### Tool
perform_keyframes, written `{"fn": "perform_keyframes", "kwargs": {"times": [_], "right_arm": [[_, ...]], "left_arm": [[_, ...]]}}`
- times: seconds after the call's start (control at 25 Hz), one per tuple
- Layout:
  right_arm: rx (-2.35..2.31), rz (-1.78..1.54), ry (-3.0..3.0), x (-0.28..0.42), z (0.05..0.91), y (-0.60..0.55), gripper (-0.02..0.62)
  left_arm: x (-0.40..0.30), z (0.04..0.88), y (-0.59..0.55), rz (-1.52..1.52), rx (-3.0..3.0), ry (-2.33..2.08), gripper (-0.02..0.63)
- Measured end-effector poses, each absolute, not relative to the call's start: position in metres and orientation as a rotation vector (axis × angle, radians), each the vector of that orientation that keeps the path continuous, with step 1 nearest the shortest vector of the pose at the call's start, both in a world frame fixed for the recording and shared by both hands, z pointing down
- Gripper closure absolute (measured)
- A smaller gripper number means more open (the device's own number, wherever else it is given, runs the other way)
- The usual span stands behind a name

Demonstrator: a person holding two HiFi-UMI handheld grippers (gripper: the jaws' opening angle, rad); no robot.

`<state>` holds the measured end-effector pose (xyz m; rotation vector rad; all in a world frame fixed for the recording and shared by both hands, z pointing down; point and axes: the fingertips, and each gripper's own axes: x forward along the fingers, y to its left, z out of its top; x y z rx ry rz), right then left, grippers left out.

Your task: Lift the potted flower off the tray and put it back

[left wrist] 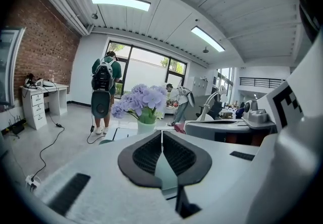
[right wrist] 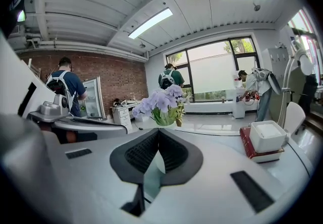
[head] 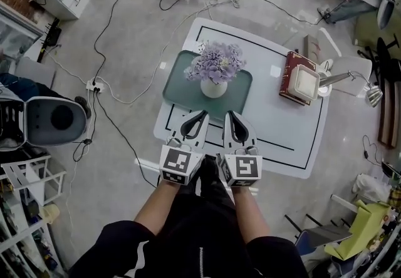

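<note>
Head view shows the potted flower (head: pixel 215 70) sitting on the green tray (head: pixel 178 86), just ahead of both sets of jaws. The gripper views mostly catch only the blooms above the jaw tips. Left gripper (head: pixel 202 114) and right gripper (head: pixel 230 114) sit side by side, tilted slightly down, both pinched closed on nothing.

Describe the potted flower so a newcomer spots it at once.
On the white table, find the green tray on its left side. The potted flower stands on it: a white pot of lilac blooms, the only plant there.
</note>
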<state>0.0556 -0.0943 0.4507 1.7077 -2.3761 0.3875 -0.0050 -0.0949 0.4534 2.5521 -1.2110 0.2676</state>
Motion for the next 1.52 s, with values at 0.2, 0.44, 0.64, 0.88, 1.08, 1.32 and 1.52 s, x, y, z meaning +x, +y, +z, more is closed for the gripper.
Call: {"fn": "perform_keyframes", "kwargs": {"times": [0.2,0.44,0.64,0.88,1.08,1.32,1.52], "right_arm": [[1.702,0.338,-2.378,0.052,0.463,-0.118,0.588],[1.706,0.293,-2.387,0.049,0.481,-0.144,0.584],[1.743,0.292,-2.367,0.047,0.49,-0.164,0.48],[1.741,0.241,-2.407,0.04,0.501,-0.182,0.322],[1.693,0.16,-2.44,0.032,0.511,-0.201,0.287],[1.708,0.176,-2.452,0.023,0.52,-0.227,0.284],[1.706,0.137,-2.467,0.012,0.519,-0.246,0.285]], "left_arm": [[-0.014,0.459,-0.103,0.293,2.538,-1.247,0.591],[-0.024,0.457,-0.107,0.28,2.51,-1.285,0.591],[-0.028,0.456,-0.114,0.267,2.504,-1.31,0.591],[-0.035,0.466,-0.112,0.283,2.483,-1.33,0.591],[-0.048,0.479,-0.107,0.296,2.439,-1.367,0.591],[-0.065,0.49,-0.103,0.311,2.397,-1.408,0.591],[-0.08,0.498,-0.1,0.317,2.355,-1.444,0.591]]}}
